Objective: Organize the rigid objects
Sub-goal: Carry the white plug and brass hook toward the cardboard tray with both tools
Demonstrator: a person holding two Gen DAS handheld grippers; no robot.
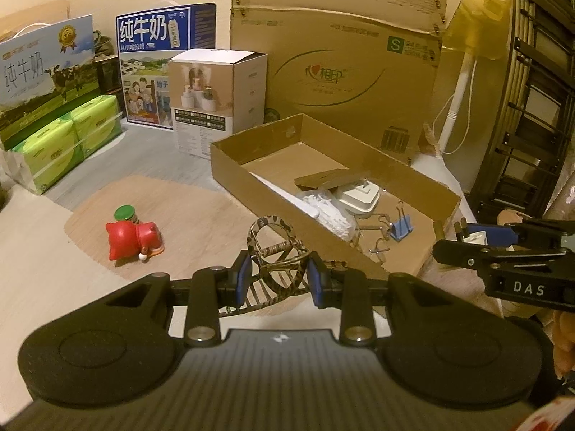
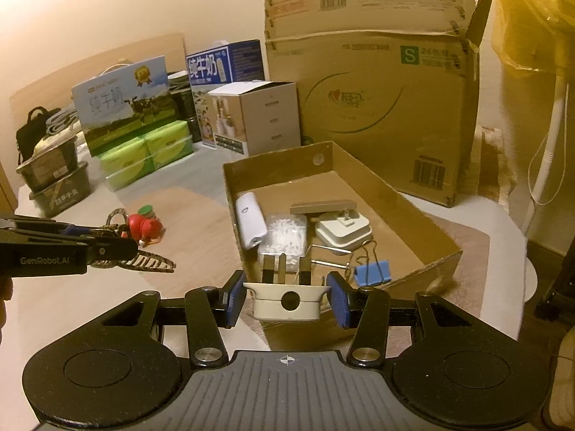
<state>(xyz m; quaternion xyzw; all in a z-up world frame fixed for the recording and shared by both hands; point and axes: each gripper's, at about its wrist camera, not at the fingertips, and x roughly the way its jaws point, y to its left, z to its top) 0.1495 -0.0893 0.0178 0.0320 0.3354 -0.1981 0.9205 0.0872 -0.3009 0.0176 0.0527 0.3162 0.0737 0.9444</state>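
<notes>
Two hand-held black grippers with blue pads are shown above a pale surface with a tan mat, in a dim, yellowish room.

The left gripper (image 1: 276,274) is clamped on a leopard-patterned claw hair clip (image 1: 274,248), which is held in the air between its pads. From the right wrist view, the clip's curved teeth (image 2: 151,263) are seen jutting out past the left gripper's fingers.

The right gripper (image 2: 286,296) is closed on a white plug adapter (image 2: 286,301), gripped by its sides, with three metal prongs pointing away from the camera. The adapter is held just at the near wall of a shallow cardboard tray (image 2: 363,165).

Inside the tray are seen a white cylindrical device (image 2: 250,225), a clear bag of small white pieces (image 2: 284,237), a white charger (image 2: 344,230) with a brown flat piece (image 2: 323,207) resting across it, and a blue binder clip (image 2: 372,272).

On the mat, left of the tray, a red toy figure (image 1: 133,239) is lying just beside a small green-lidded jar (image 1: 125,213).

Behind the tray, a large cardboard box (image 1: 341,72), a white product box (image 1: 219,104), two milk cartons and green tissue packs (image 1: 68,140) are lined up along the wall.
</notes>
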